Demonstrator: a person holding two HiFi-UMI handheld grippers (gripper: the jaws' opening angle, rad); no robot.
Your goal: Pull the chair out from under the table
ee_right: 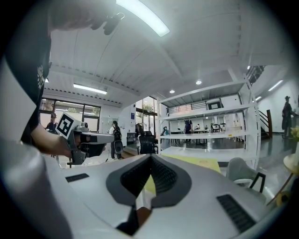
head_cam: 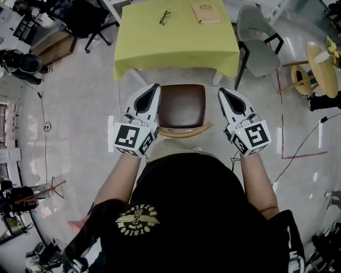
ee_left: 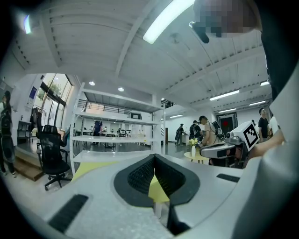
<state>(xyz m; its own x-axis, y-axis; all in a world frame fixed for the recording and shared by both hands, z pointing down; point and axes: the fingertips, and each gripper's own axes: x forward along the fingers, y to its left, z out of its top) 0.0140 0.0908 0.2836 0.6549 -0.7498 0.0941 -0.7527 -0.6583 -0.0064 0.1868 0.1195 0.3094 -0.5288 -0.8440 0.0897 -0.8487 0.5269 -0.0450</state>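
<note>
At the left hand-held gripper [head_cam: 155,87] the two jaws are pressed together with nothing caught between them. The right hand-held gripper [head_cam: 221,91] is likewise closed and empty. Both point level, away from the person's body, toward the surface draped in a yellow-green cloth [head_cam: 176,50] ahead.

Between and below the two grippers stands the chair with a dark brown padded seat and a curved pale wooden backrest [head_cam: 182,105]. Its backrest is nearest the person, and its seat is almost wholly in view, with only the far edge close to the cloth's hanging hem. From above I cannot tell whether either gripper touches the chair. Both gripper views look out over the cloth, which suggests they ride above the seat.

Further ahead on the cloth lie a pair of dark-framed glasses [head_cam: 164,17] and a tan book [head_cam: 205,13]. Beyond the right gripper, beside the surface, stands a grey shell chair with black arms [head_cam: 258,42].

The chair looks largely drawn out already. If more pulling is needed, the closed jaws have no hold on the backrest and would likely slide off it. The person stands just behind the backrest, so a further tug could run it into their legs. A pull taken high on the backrest might lift the front legs and tip the chair. If the hem snagged a seat corner, the cloth could drag the glasses and book along.
</note>
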